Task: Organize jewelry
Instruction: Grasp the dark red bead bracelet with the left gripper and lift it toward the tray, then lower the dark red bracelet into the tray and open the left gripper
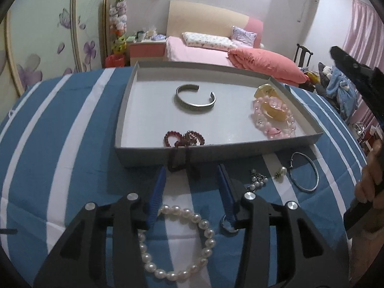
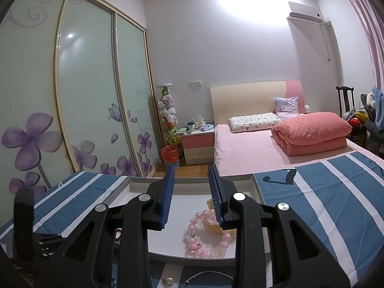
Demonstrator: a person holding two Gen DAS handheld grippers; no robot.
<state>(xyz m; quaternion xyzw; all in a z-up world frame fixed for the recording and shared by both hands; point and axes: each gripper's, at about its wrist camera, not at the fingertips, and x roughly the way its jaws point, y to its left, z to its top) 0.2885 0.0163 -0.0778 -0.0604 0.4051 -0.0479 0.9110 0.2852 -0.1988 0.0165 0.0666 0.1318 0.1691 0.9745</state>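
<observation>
While both grippers' fingers stand spread, left gripper [image 1: 192, 180] empty above pearl bracelet [image 1: 177, 240]; right gripper [image 2: 190, 192] holding nothing.

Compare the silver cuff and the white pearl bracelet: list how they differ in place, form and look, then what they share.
The silver cuff lies inside the grey tray; the white pearl bracelet lies on the striped cloth outside it. The cuff is one rigid band with a gap; the bracelet is a closed ring of separate beads. The cuff is dull metal; the pearls are glossy white. Both lie flat, ungripped.
</observation>
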